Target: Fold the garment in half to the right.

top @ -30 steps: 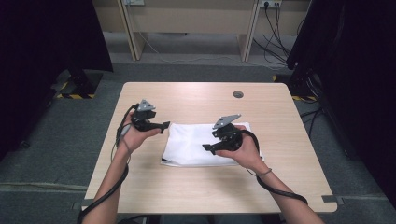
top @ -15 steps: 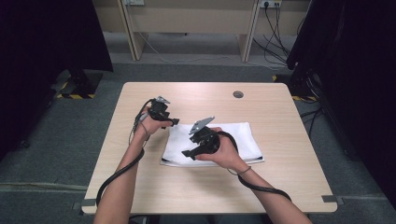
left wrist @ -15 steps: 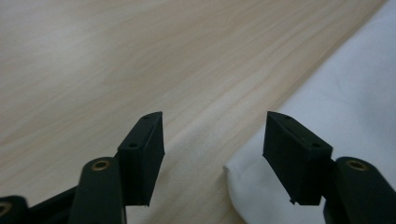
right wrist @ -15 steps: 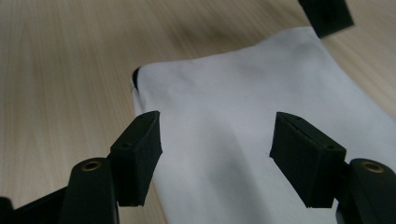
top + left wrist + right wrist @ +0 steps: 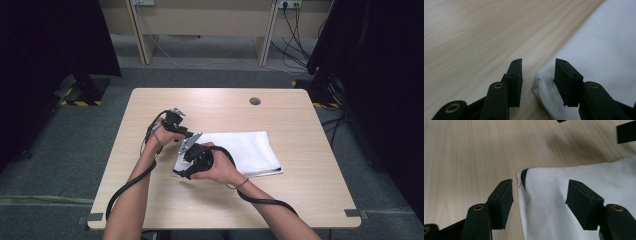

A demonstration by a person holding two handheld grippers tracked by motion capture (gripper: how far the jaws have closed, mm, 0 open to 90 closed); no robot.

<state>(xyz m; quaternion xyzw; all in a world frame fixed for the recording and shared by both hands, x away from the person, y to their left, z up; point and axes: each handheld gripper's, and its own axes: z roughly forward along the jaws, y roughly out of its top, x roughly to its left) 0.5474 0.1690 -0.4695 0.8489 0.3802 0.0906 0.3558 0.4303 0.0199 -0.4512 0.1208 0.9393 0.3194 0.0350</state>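
A folded white cloth (image 5: 245, 147) lies flat on the wooden table (image 5: 300, 200). My left gripper (image 5: 186, 134) is low at the cloth's far left corner. In the left gripper view its jaws (image 5: 537, 62) have just been closing, and the bunched corner of the cloth (image 5: 604, 50) touches one pad while a gap remains at the other. My right gripper (image 5: 182, 175) is at the near left corner. Its jaws (image 5: 540, 182) have also just been closing and stand wide over the edge of the cloth (image 5: 574, 177). A small dark tab (image 5: 524, 176) shows at that corner.
A round cable hole (image 5: 255, 101) sits near the table's far edge. Both cables trail off the near edge beside the person's forearms. The left gripper's jaw tips (image 5: 625, 133) show at the top right of the right gripper view.
The right hand has moved left along the cloth to its near left corner. The left hand has come in and down to the far left corner, and its jaws have narrowed.
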